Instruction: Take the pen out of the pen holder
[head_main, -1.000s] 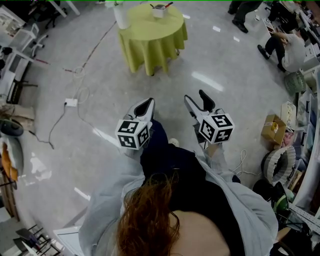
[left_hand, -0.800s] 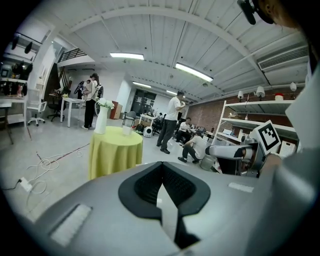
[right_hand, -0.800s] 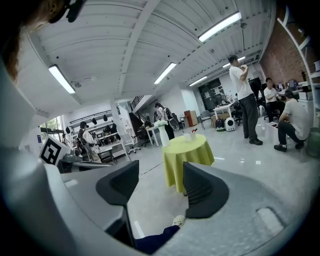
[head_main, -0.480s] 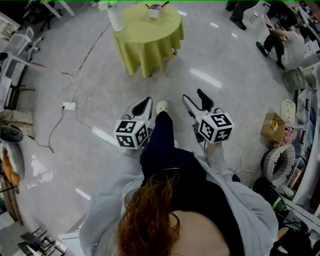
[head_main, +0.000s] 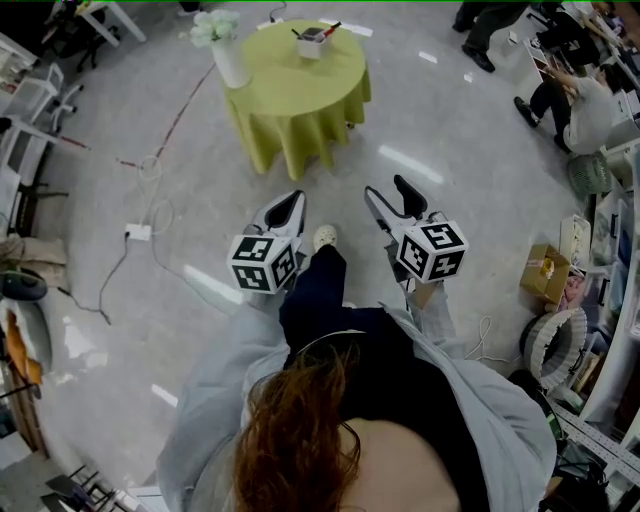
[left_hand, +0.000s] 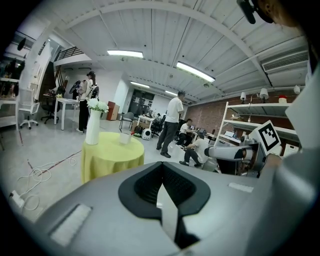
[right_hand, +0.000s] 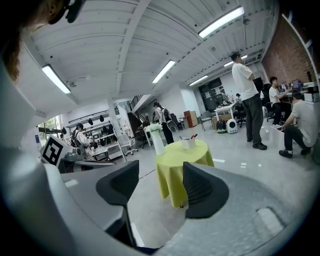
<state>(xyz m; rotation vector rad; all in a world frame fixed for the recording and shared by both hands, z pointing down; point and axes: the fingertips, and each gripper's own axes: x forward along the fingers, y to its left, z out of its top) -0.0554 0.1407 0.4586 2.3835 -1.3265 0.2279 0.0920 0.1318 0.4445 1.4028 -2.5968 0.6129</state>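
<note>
The pen holder (head_main: 316, 40), a small pale cup, stands on a round table (head_main: 300, 95) draped in smooth yellow-green cloth, well ahead of both grippers and near a tall white vase (head_main: 230, 62); a red-tipped pen (head_main: 331, 27) leans in it; the left gripper (head_main: 288, 207) has its ribbed black pads pressed together on nothing; the right gripper (head_main: 388, 192) stands parted and empty; its view catches the pen's red tip, while the left gripper view gives only the cup.
</note>
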